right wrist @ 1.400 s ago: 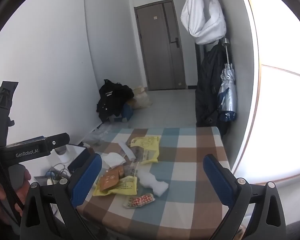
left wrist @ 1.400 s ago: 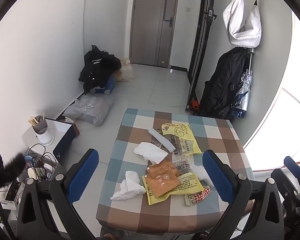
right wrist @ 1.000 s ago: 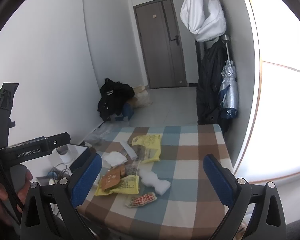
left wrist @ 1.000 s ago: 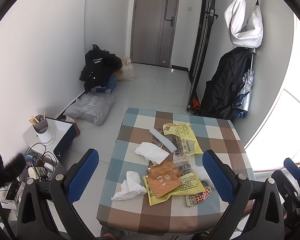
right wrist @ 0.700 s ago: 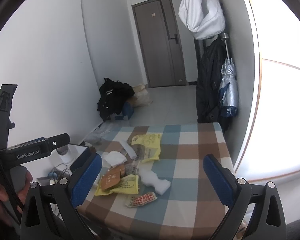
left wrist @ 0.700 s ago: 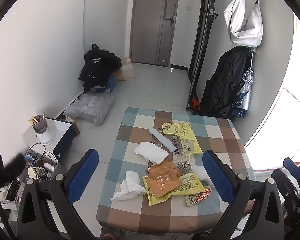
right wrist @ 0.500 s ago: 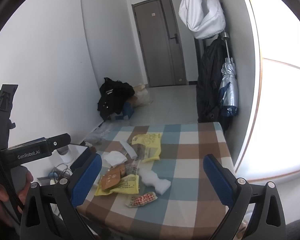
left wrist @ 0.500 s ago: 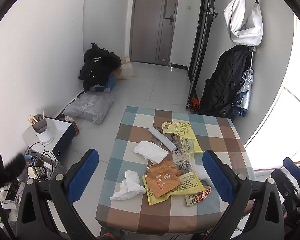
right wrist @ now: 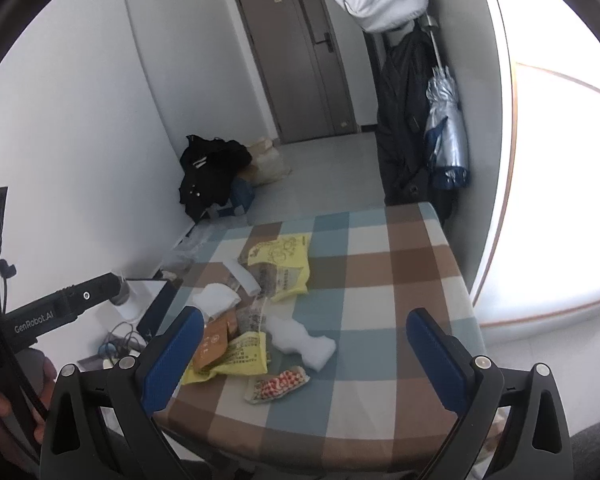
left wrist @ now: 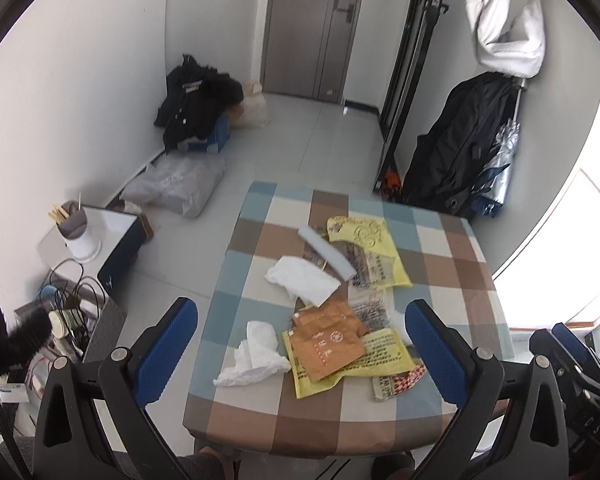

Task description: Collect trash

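Trash [left wrist: 332, 340] lies in a loose heap on the checked worktop [left wrist: 440, 264]: tissues [left wrist: 256, 354], yellow bags [left wrist: 370, 252], brown packets [left wrist: 326, 338]. Left gripper [left wrist: 300, 348] and right gripper [right wrist: 300, 354] hover above the near edge, fingers [left wrist: 166, 354] spread wide, empty.

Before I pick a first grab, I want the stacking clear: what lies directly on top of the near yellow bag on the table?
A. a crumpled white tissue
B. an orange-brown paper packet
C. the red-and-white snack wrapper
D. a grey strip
B: the orange-brown paper packet overlaps the near yellow bag; the crumpled white tissue lies left of the bag on the checked tablecloth.
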The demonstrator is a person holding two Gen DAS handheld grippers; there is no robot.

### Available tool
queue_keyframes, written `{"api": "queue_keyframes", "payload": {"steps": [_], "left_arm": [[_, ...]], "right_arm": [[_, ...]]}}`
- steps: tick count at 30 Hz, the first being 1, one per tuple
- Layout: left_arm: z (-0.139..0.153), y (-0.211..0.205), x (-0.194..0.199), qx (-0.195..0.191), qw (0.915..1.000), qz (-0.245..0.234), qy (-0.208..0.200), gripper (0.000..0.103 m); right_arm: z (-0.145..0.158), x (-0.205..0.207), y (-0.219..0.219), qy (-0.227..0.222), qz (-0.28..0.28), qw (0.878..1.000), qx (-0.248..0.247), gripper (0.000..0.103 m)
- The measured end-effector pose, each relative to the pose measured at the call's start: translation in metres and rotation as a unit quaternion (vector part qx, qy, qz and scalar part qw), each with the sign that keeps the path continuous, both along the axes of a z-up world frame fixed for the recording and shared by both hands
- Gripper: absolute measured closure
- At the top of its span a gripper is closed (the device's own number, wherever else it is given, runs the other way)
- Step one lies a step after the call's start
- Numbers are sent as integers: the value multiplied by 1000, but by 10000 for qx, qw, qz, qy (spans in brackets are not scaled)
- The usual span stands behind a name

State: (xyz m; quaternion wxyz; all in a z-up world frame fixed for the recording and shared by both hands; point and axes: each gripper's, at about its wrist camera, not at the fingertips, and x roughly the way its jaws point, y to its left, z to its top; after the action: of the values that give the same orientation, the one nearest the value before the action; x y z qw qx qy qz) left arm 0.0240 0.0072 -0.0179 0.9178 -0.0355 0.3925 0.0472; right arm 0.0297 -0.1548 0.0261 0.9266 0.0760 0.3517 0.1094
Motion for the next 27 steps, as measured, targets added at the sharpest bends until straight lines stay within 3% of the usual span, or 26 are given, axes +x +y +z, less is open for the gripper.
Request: {"api": "queue_keyframes", "payload": {"steps": [7,15,17,21,24,27], "left_arm": [[-32,28,22,-261,9951,240,926,1],[-79,47,36,-749,9756,253,2047,1],[-88,47,39,-721,9714,222,2252,2],[-97,50,42,-673,9660,262,2483,13],[-98,56,45,-948,9626,284,2522,16],[-101,53,47,-919,9613,193,2590,34]], "right_arm": [[-18,25,6,413,-86,9991,-26,1],[-37,56,19,842,203,9962,122,1],[-41,63,22,907,257,9955,83,1],[-46,73,27,970,353,9947,30,1],[-51,80,31,1087,544,9925,89,4],[-54,84,35,1172,642,9910,95,6]]}}
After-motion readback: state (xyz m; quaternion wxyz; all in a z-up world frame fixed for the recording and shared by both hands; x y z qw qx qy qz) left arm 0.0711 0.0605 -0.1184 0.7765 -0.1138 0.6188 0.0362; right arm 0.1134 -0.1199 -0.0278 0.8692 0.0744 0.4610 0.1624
